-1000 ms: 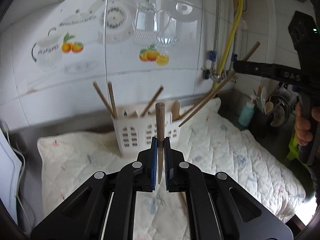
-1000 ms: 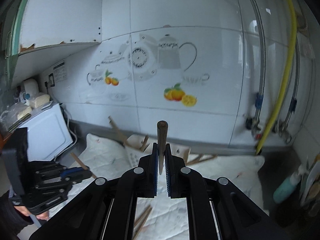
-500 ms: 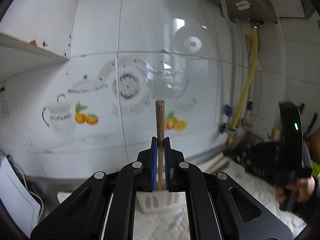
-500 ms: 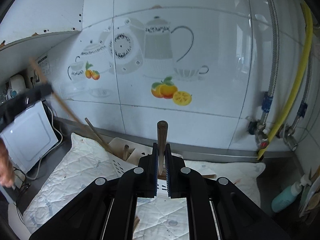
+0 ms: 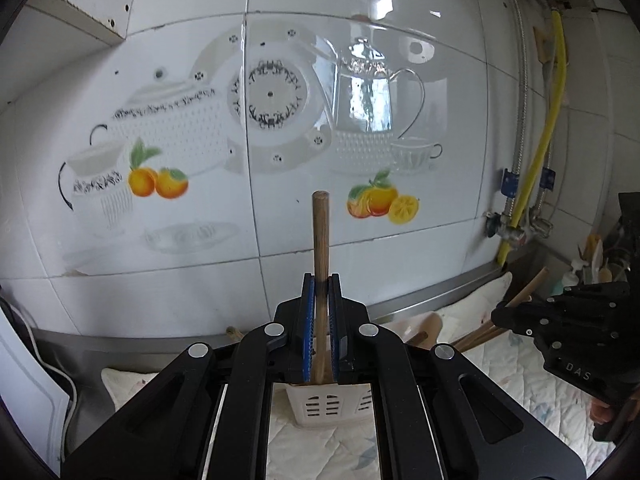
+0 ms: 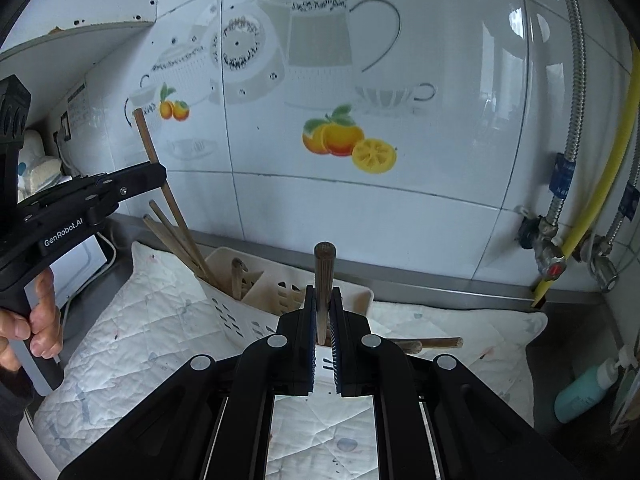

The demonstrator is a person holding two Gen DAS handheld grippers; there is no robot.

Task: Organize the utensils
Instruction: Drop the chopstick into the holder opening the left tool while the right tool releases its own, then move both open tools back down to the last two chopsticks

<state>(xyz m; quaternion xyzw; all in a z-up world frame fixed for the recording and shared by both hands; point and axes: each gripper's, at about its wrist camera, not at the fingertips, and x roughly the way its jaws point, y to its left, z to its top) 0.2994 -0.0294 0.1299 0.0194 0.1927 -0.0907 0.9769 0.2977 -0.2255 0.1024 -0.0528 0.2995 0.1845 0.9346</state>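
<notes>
In the left wrist view my left gripper (image 5: pixel 321 282) is shut on a wooden chopstick (image 5: pixel 321 232) that stands upright between the blue pads, over the white slotted caddy (image 5: pixel 325 405). The right wrist view shows my right gripper (image 6: pixel 323 294) shut on another wooden chopstick (image 6: pixel 325 268), just in front of the caddy (image 6: pixel 248 320). Several chopsticks (image 6: pixel 176 236) lean out of the caddy's left end. My left gripper (image 6: pixel 158 176) shows there at the left, its chopstick (image 6: pixel 145 132) slanting down toward that end. At the right of the left wrist view, my right gripper (image 5: pixel 498 316) hangs low.
The caddy stands on a quilted white mat (image 6: pixel 132 336) against the tiled wall. Loose chopsticks (image 6: pixel 434 343) lie on the mat right of the caddy. A teal bottle (image 6: pixel 584 394) stands far right, near the yellow hose (image 6: pixel 600 184). A white appliance (image 5: pixel 24 400) sits at the left.
My left gripper has risen with its chopstick, so the caddy sank to the bottom of its view. My right gripper has come down toward the caddy, still shut on its chopstick.
</notes>
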